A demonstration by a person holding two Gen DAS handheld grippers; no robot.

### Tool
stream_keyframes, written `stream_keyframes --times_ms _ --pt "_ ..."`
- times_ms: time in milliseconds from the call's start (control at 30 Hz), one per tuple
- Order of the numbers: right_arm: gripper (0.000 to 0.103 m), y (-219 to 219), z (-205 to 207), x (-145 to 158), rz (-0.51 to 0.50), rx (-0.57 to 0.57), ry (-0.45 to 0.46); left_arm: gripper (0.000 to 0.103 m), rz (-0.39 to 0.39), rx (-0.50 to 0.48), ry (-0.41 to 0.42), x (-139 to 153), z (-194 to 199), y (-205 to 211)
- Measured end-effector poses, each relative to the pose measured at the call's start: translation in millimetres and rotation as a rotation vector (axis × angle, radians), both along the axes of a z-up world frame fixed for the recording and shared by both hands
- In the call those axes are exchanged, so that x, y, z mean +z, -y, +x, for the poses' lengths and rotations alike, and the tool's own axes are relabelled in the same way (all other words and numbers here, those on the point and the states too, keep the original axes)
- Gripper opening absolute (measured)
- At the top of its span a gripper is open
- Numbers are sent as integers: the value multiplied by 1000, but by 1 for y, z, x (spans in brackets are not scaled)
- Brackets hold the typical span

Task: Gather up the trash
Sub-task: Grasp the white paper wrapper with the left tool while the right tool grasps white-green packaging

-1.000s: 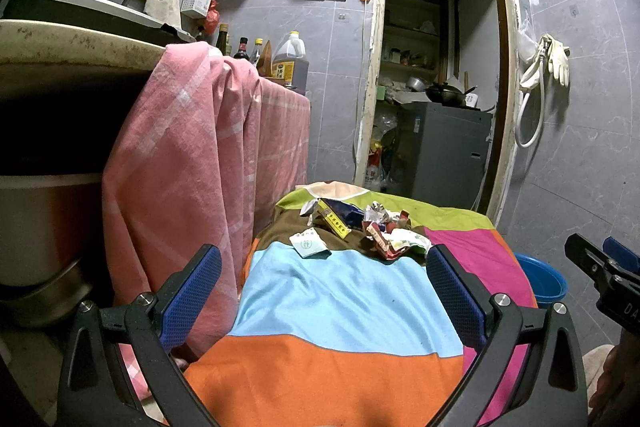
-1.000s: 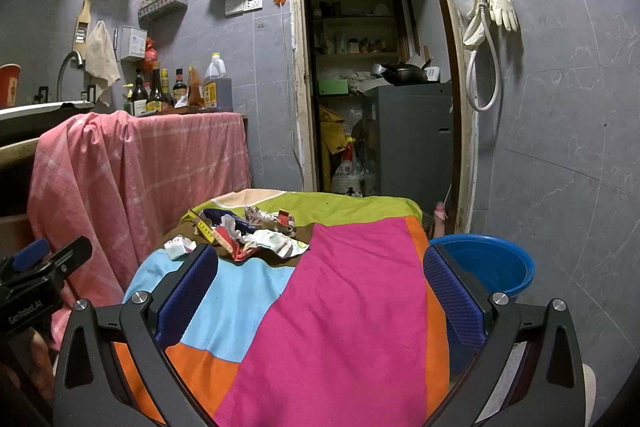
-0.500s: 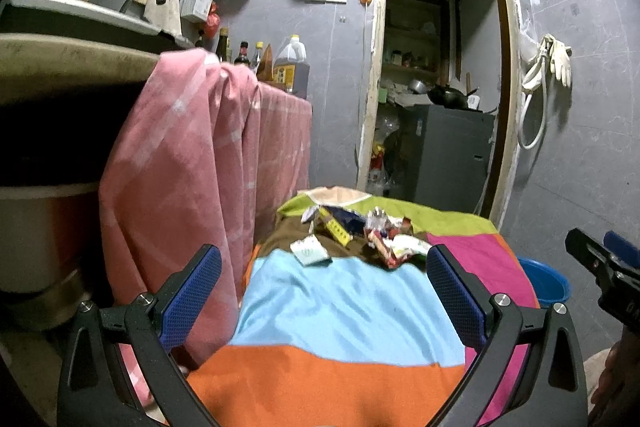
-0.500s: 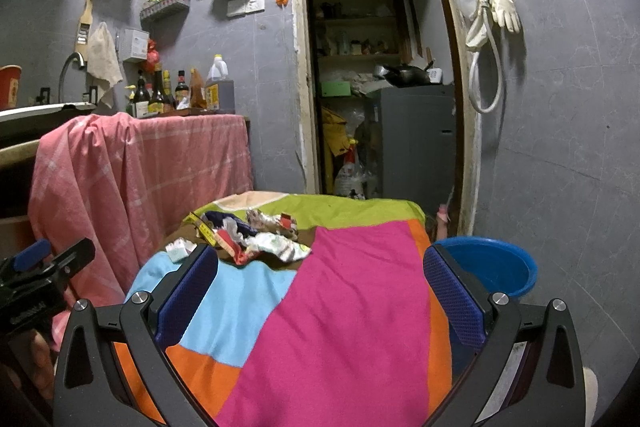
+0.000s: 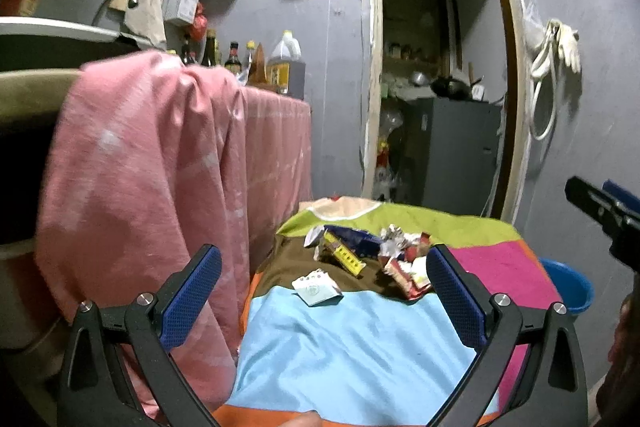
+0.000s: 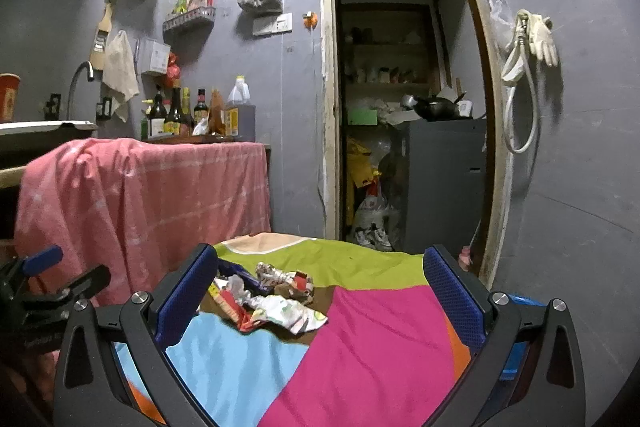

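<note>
Here, left gripper [image 5: 322, 289] fingers wide, right gripper [image 6: 320, 289] fingers wide, trash pile [image 5: 372, 255] beyond.

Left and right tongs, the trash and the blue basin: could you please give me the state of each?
Left tongs: open, empty.
Right tongs: open, empty.
Trash pile: loose on the patchwork cloth, untouched.
White packet: flat, apart from the pile.
Blue basin: upright beside the cloth; contents hidden.

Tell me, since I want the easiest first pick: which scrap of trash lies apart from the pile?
The flat white packet, alone at the blue patch's edge, nearest the left gripper; the rest sit bunched behind.
</note>
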State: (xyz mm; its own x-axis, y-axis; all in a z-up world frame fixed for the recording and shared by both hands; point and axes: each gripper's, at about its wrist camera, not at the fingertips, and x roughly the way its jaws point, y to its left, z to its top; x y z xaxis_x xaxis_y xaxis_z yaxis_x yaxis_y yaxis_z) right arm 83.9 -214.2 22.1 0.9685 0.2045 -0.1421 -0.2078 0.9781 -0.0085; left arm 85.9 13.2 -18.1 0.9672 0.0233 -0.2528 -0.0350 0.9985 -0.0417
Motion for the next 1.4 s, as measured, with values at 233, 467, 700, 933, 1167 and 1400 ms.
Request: stream_keyframes --times_ms 233,467,700,933,1167,1400 --pt "103 -1 41 -10 -21 26 -47 100 20 -10 -83 -8 42 -2" --pt "103 -5 84 -32 -10 106 -152 100 2 -26 -191 -22 78 -8" --pt "95 -16 116 -54 -44 162 -281 91 -14 -65 -274 -33 102 -12" --pt "80 -23 135 -74 -52 208 -391 74 -107 -97 -379 -44 122 -25" --pt "65 -34 149 -87 -77 264 -475 47 -156 -130 -450 -51 130 -30" --pt "58 -38 164 -101 -60 299 -561 44 -178 -159 -467 -49 130 -31"
